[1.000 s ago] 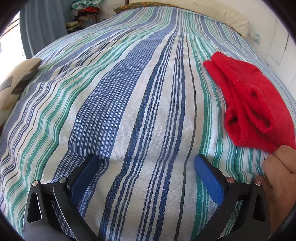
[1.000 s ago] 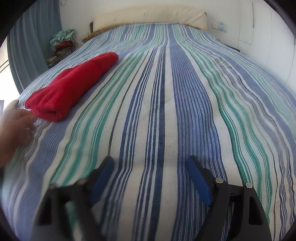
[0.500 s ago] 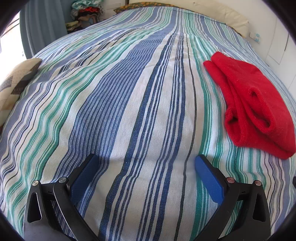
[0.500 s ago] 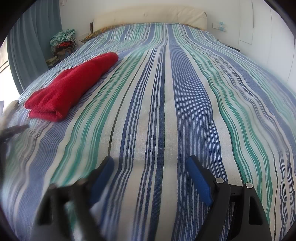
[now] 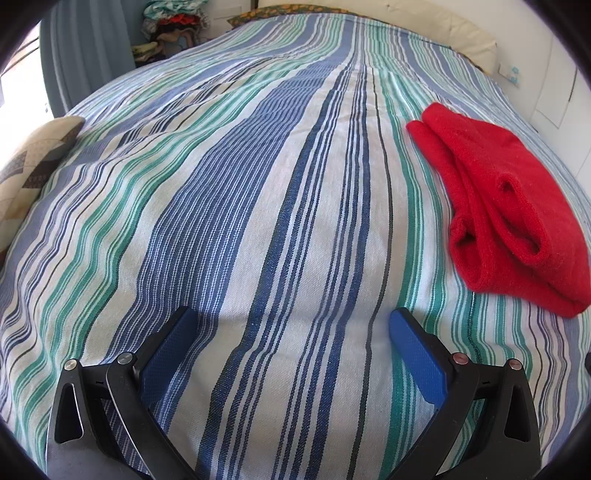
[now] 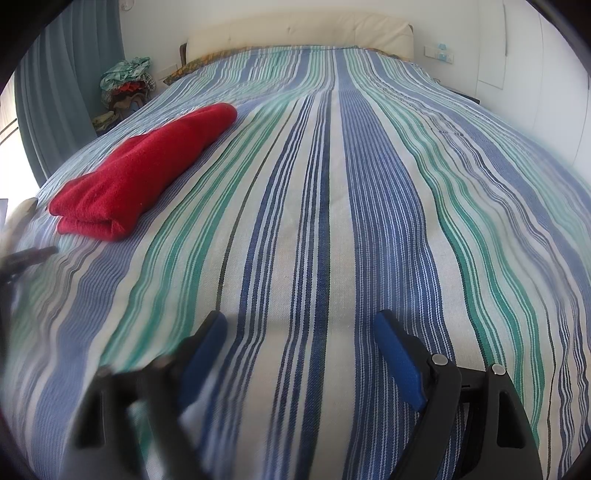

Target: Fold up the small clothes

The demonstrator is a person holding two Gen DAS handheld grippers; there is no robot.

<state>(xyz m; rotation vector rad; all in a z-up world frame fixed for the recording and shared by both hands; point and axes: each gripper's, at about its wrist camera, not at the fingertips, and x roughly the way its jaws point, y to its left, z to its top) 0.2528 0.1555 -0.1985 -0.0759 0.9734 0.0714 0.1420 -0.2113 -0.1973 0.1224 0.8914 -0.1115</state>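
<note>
A folded red knit garment (image 5: pixel 509 206) lies on the striped bedspread (image 5: pixel 258 203), to the right in the left wrist view and to the left in the right wrist view (image 6: pixel 144 170). My left gripper (image 5: pixel 291 328) is open and empty, low over the bedspread, left of the garment and apart from it. My right gripper (image 6: pixel 299 332) is open and empty, low over the bedspread, right of the garment and apart from it. Its left finger is blurred.
A patterned cushion (image 5: pixel 33 162) lies at the bed's left edge. A pile of clothes (image 6: pixel 125 85) sits beside the bed by the blue curtain (image 6: pixel 62 99). A cream headboard (image 6: pixel 299 33) and white wall stand at the far end.
A bare hand that touched the near end of the red garment has pulled away and left both views. The garment and both grippers have stayed put.
</note>
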